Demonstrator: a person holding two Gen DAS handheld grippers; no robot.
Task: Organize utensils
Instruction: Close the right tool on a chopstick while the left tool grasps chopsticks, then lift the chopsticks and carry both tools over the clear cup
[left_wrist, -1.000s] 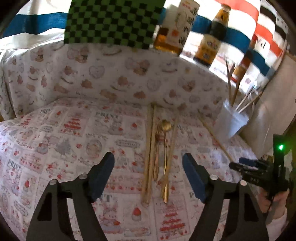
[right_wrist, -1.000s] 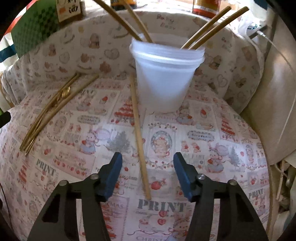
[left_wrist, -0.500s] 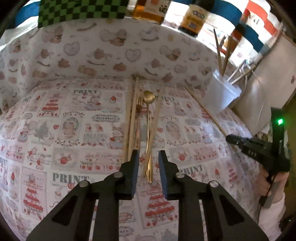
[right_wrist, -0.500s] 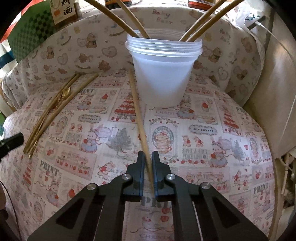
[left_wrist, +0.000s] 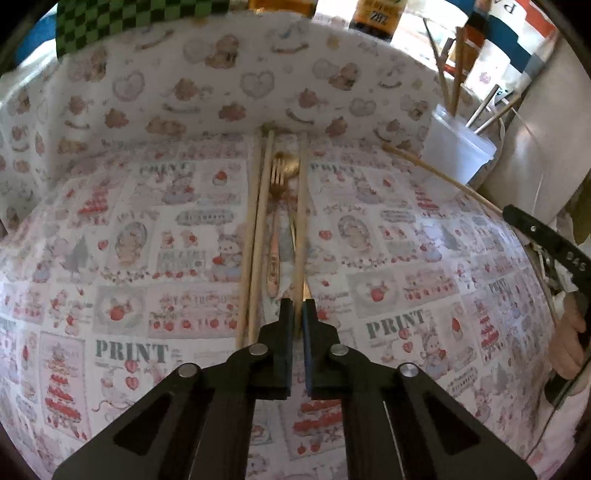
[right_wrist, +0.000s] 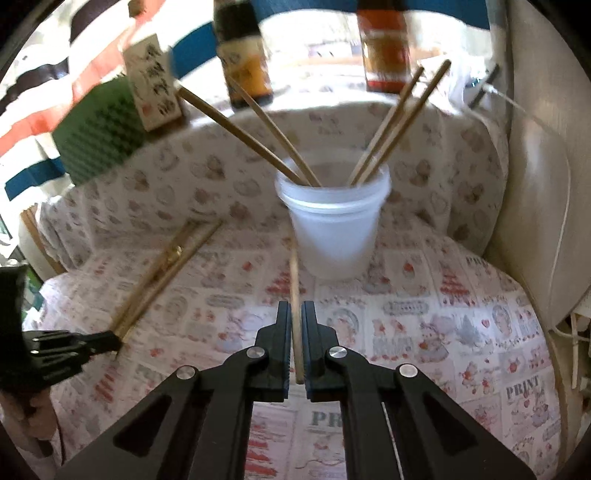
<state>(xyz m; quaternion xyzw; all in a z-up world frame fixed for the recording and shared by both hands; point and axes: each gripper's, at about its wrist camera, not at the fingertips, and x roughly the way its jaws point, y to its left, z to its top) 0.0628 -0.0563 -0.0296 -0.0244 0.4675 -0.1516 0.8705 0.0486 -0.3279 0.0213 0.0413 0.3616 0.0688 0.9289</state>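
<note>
Right tool (right_wrist: 295, 332) around chopstick (right_wrist: 294, 288)

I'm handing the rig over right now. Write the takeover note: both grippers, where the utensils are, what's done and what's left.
Left gripper: shut on the near end of one chopstick in the pile on the cloth.
Right gripper: shut on a single chopstick, its far end pointing toward the cup.
Done: four chopsticks stand in the white plastic cup.
Left: cup both held sticks, then the two loose chopsticks, the gold fork and what looks like a gold spoon partly hidden beneath them.
</note>
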